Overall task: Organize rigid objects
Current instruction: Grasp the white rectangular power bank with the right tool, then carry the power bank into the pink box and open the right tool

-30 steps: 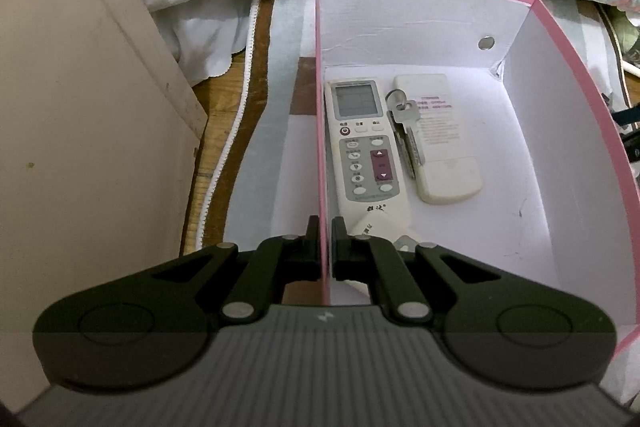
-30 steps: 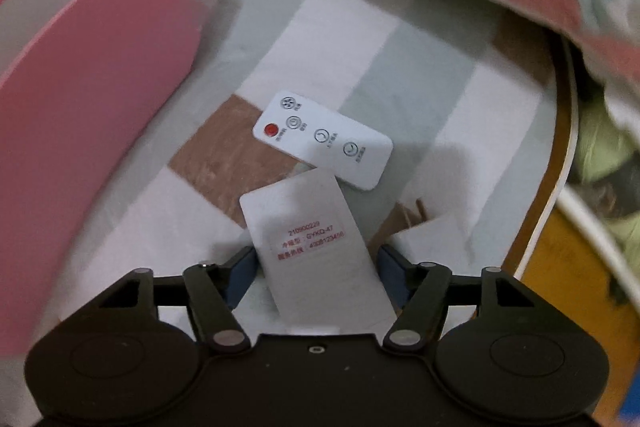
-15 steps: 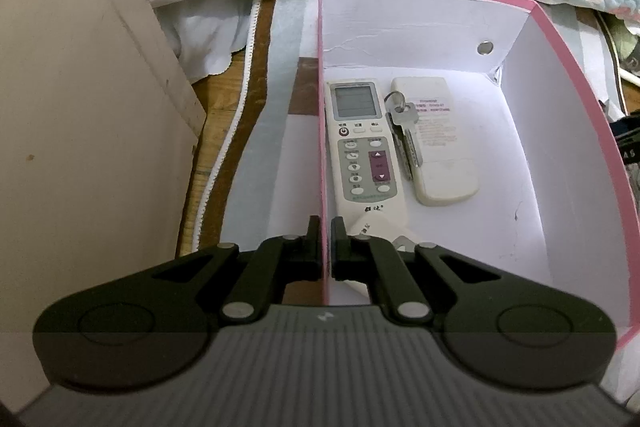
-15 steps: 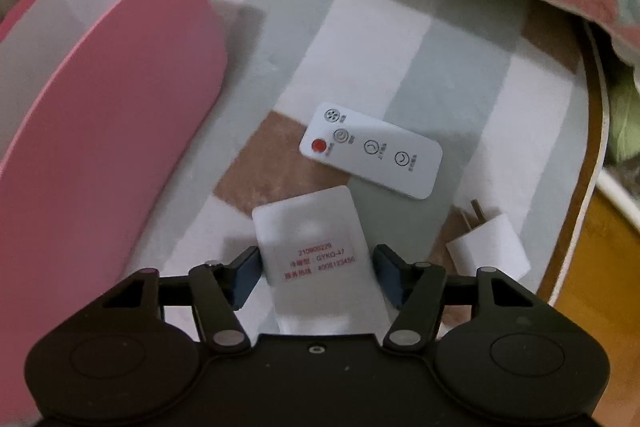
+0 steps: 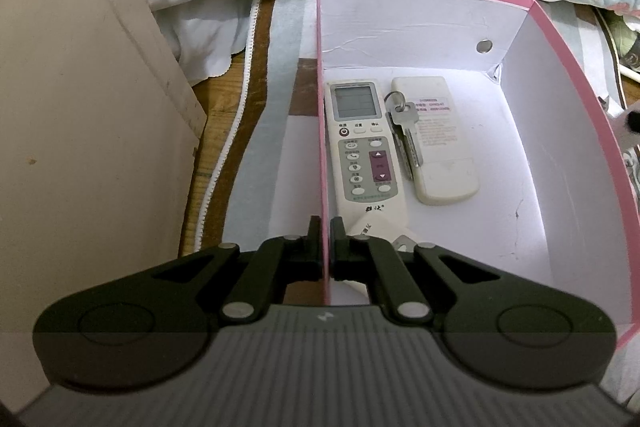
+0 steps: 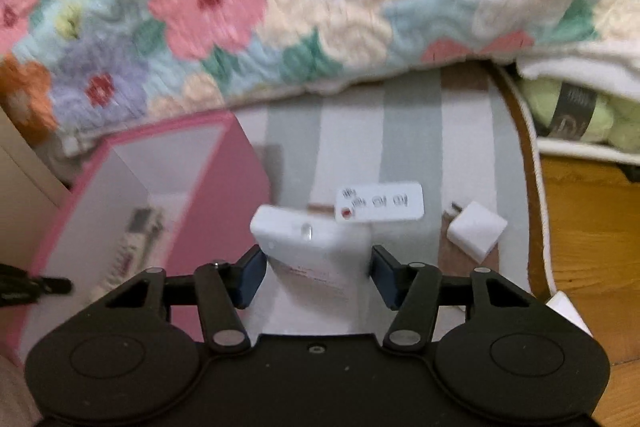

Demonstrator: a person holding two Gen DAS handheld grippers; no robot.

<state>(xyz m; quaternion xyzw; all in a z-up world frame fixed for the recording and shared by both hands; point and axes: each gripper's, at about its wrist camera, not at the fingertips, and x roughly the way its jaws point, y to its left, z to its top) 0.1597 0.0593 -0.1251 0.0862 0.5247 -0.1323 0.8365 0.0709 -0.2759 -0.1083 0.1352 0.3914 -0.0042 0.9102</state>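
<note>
— The left gripper [image 5: 326,227]?
— Clamped on the pink box [image 5: 560,39] wall.
— Right gripper [image 6: 318,267]?
— Jaws closing around a white remote [image 6: 308,255] (label blurred, near end hidden), beside the box.

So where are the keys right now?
In the left wrist view, the keys lie inside the pink box, between the two remotes.

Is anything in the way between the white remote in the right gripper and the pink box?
Nothing visible blocks it. The right gripper, its jaws closing, has the white remote between them. The pink box stands just beside it, open on top. The left gripper pinches the box's wall.
</note>
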